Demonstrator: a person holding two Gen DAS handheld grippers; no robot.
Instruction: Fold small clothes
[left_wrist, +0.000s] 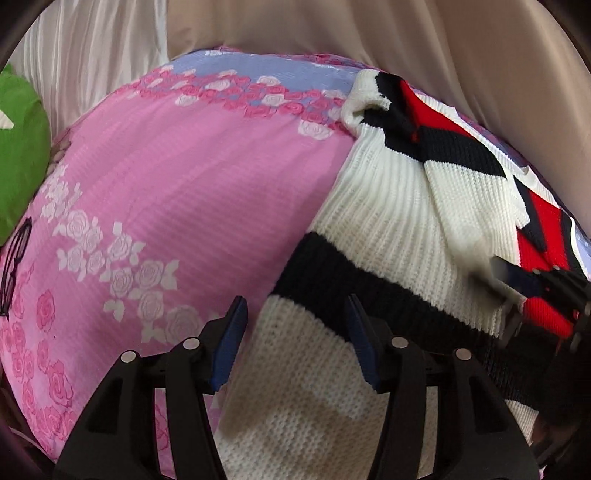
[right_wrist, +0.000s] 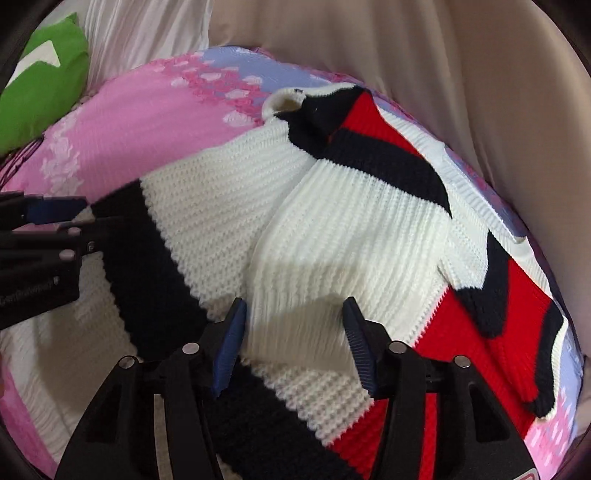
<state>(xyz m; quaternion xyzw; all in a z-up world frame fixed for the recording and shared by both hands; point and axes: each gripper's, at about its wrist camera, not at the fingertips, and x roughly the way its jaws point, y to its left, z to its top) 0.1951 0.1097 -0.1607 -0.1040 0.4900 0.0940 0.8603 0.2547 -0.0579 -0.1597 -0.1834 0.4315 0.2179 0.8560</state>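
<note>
Hovering, jaws spread: left gripper (left_wrist: 293, 343), lower centre of the left wrist view, grasping nothing; its blue pads (left_wrist: 231, 343) stand apart over the white-and-black hem band of the sweater (left_wrist: 384, 206).

Right gripper (right_wrist: 293, 343), lower centre of the right wrist view: likewise released, jaws wide, poised above a loose white fold at the garment's middle.

Item, task's thing: knitted sweater, white with black and red blocks, lying spread but rumpled across the right half of the left wrist view and most of the right wrist view. Collar at upper centre of the right wrist view; one sleeve laid diagonally over the body.

Step in hand, as judged: taking hold of an edge to begin or carry on a fold. Advice: close each pair of pads on a single thick ribbed edge rather than a bunched ridge; grip both layers fully, since the loose knit stretches and sags; lift both sides level, lay flat, smooth the centre wrinkle first.

Surface: pink quilt (left_wrist: 177, 177) with rose print and a lilac band at upper centre; soft, likely to give under pressure.

Room: beige curtain (left_wrist: 443, 55) across the top; pale drape at upper left; green cushion (left_wrist: 22, 147) at left edge; spectacles (left_wrist: 16, 258) at the left edge of the left wrist view, lying on the quilt.
</note>
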